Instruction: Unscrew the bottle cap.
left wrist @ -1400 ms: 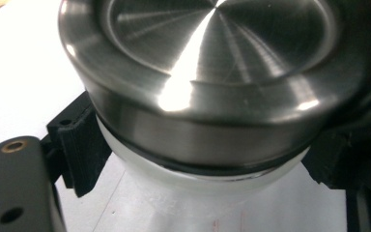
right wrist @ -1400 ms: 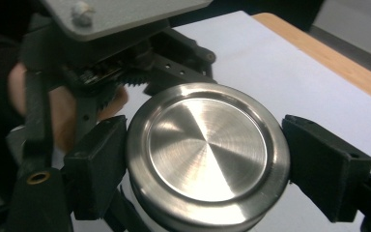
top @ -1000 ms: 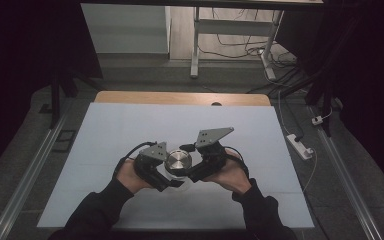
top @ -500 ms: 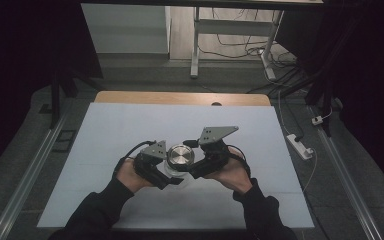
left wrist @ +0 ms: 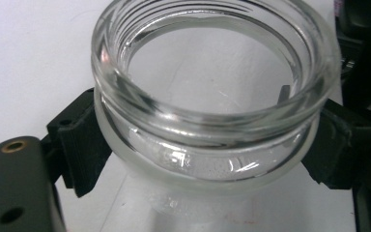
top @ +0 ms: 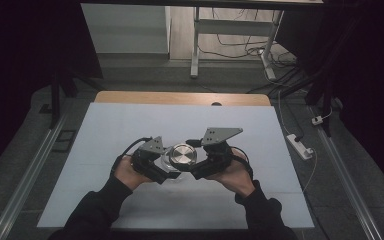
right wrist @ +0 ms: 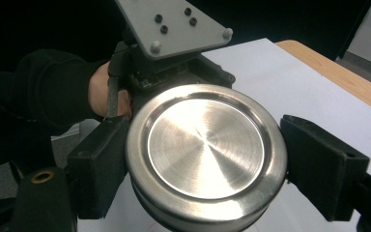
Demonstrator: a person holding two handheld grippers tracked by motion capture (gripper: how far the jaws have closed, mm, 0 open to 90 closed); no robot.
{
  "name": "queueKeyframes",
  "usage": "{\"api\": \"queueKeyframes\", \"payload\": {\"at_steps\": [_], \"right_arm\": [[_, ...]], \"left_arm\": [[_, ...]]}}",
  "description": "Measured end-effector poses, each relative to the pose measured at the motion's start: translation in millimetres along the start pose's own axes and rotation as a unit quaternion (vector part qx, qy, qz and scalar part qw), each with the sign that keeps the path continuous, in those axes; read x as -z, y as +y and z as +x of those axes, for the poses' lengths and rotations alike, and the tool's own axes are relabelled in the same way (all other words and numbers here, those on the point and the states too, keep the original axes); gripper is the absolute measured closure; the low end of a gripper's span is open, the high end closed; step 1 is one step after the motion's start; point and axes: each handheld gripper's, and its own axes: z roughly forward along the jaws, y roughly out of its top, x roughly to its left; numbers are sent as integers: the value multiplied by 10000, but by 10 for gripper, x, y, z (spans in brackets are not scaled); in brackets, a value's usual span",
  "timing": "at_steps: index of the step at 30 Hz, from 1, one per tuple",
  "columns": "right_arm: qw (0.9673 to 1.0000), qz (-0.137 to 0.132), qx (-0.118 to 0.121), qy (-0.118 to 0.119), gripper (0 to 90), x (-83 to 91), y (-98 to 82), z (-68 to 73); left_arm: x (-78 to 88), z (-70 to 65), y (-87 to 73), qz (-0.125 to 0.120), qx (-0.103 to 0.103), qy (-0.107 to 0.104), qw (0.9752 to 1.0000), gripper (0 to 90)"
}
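While both hands hover low over the white table (top: 105,150), a person holds a small glass jar (left wrist: 212,96) in the left gripper (top: 166,167) and its round steel lid (right wrist: 205,154) in the right gripper (top: 196,167), the two tools meeting near the table's middle. Seen from the left gripper view, the black jaws clamp the jar's body just under the threaded rim, mouth open and empty. In the right gripper view the jaws pinch the lid at opposite edges, flat top facing the camera. From above, the lid (top: 183,156) sits over the jar, between the two tools; whether it touches the threads cannot be told.

Glass of this thickness looks stiff and fairly weighty for its size, smooth enough to slip under hard pads and liable to chip if knocked. A hold below the rim's shoulder seems safest. The lid appears light, rigid and slick; gripping across its full width should keep it level for threading.
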Motion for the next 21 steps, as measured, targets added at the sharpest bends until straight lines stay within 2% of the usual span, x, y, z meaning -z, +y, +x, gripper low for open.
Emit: {"api": "queueKeyframes", "payload": {"at_steps": [13,21], "right_arm": [[10000,-39,47,-57,197,97,-65,89],[10000,26,59,-74,197,86,-150,137]], "left_arm": [[42,109,-13,-85,170,202,9996,157],[40,162,-7,-114,221,288,9993,157]]}}
